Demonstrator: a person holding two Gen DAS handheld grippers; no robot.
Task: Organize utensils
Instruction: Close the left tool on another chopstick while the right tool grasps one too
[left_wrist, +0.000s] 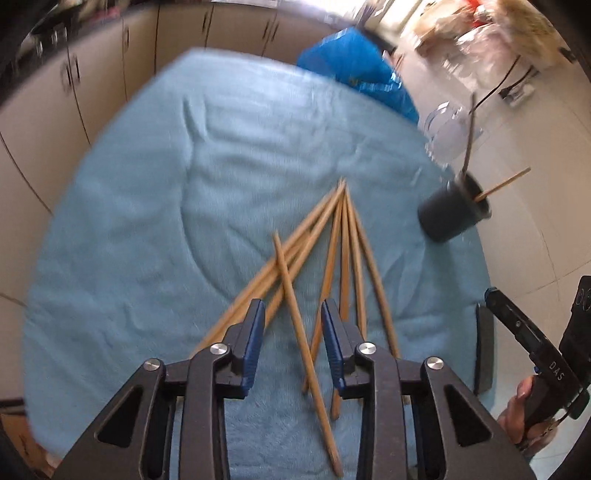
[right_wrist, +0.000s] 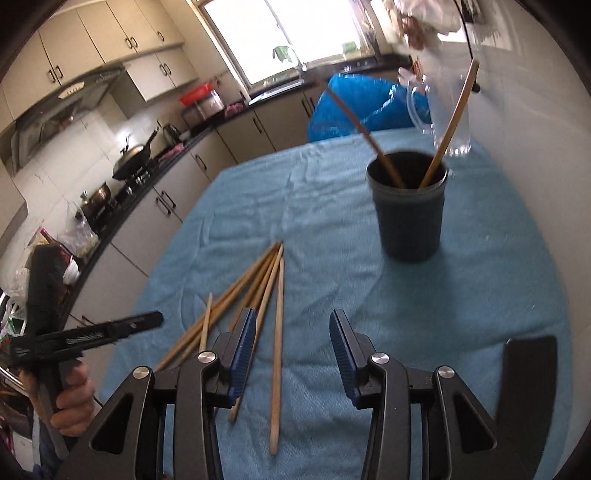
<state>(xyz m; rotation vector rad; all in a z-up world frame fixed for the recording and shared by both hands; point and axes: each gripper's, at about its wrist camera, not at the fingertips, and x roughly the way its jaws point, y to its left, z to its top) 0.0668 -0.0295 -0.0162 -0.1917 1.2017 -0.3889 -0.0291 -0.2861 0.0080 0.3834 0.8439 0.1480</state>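
Your left gripper (left_wrist: 293, 338) stands partly open with nothing gripped; the loose fan of tan wooden chopsticks (left_wrist: 325, 266) lies on the light blue cloth (left_wrist: 166, 184) under and between its fingers. Your right gripper (right_wrist: 292, 349) is open wider and empty, those chopsticks beside its left finger, the dark round cup (right_wrist: 408, 218) holding two sticks ahead.

Daylight floods from the window (right_wrist: 291, 37), blown out. Motion blur throughout; fisheye bends the cabinets (right_wrist: 110, 33) beside it.
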